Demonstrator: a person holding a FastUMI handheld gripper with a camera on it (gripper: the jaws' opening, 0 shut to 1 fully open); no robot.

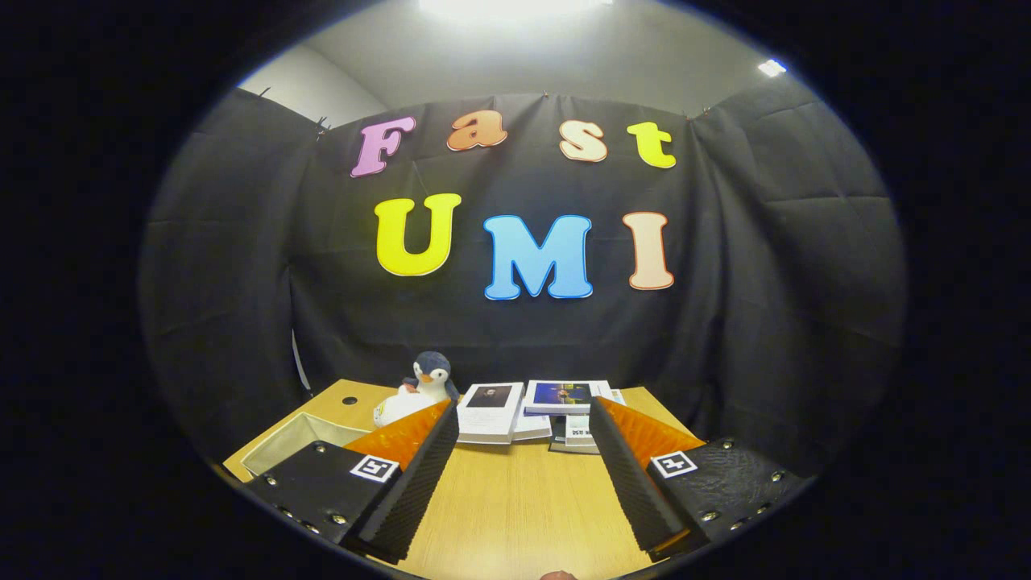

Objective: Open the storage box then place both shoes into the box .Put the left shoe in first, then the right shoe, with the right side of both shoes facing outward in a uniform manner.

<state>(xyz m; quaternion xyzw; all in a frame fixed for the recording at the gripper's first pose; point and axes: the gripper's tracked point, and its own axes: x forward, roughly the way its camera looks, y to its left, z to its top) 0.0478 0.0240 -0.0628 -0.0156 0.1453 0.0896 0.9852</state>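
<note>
The hand-held gripper (523,435) hovers above the wooden desk (515,507) with its fingers spread wide and nothing between them; bare desk shows through the gap. It looks level toward the far edge of the desk rather than down at any one thing.

In the gripper view, at about ten o'clock from the fingertips and just outside the left finger, a shallow pale open container (294,439) sits near the desk's left edge. It may be the storage box or its lid; which one, and whether it holds anything, I cannot tell, since the left finger hides much of it. Just beyond the left fingertip, at eleven o'clock, stands a plush penguin (427,379) with a white rounded thing (396,408) touching its front; that could be a shoe's toe, but too little shows to say. From twelve to one o'clock, ahead of the fingers, a few books or booklets (523,407) lie flat and overlapping.

No shoe can be made out with certainty, so the handling here is a judgement. A shoe should be light, soft in the upper and stiff at the sole and heel, so the heel collar or side wall looks the best place to pinch. A thin-walled box lid would flex, so it is better taken at a rim edge.
</note>
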